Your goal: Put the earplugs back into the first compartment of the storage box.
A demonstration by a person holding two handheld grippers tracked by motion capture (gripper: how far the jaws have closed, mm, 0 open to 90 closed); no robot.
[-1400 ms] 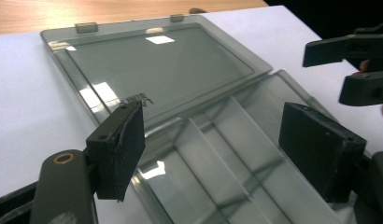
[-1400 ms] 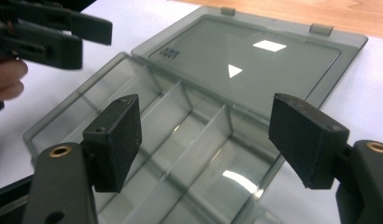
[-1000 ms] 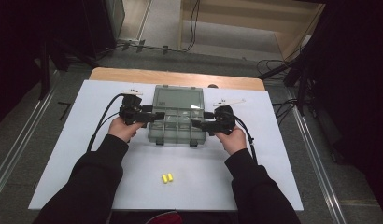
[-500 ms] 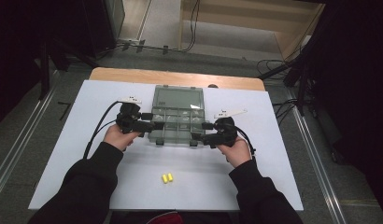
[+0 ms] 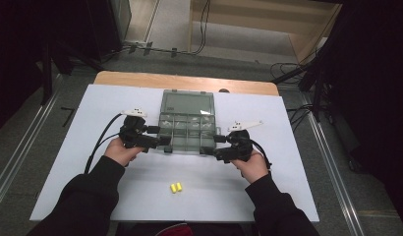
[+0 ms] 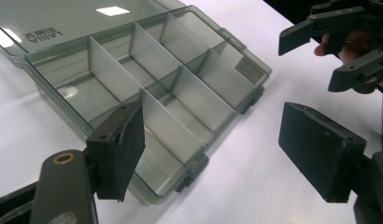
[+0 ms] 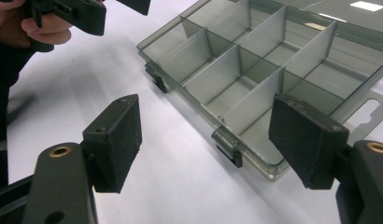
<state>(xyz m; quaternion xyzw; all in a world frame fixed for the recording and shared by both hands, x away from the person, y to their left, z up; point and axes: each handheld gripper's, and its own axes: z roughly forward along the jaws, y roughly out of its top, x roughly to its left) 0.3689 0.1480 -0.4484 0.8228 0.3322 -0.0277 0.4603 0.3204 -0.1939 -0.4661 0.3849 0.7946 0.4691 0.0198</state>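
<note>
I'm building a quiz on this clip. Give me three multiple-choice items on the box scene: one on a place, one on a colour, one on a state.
1. Where do the small pieces lie relative to the box?
A. inside a compartment
B. on the table nearer the person
C. on the lid

2. What colour are the small pieces?
A. yellow
B. red
C. blue

3. How is the box?
A. shut and latched
B. upside down
C. open, lid laid back

Answers:
1 B: the high view shows them on the white table between the forearms, apart from the box.
2 A: they show bright yellow.
3 C: both gripper views show bare compartments, the lid flat behind them.

The left gripper and right gripper flank the box, jaws apart.
</note>
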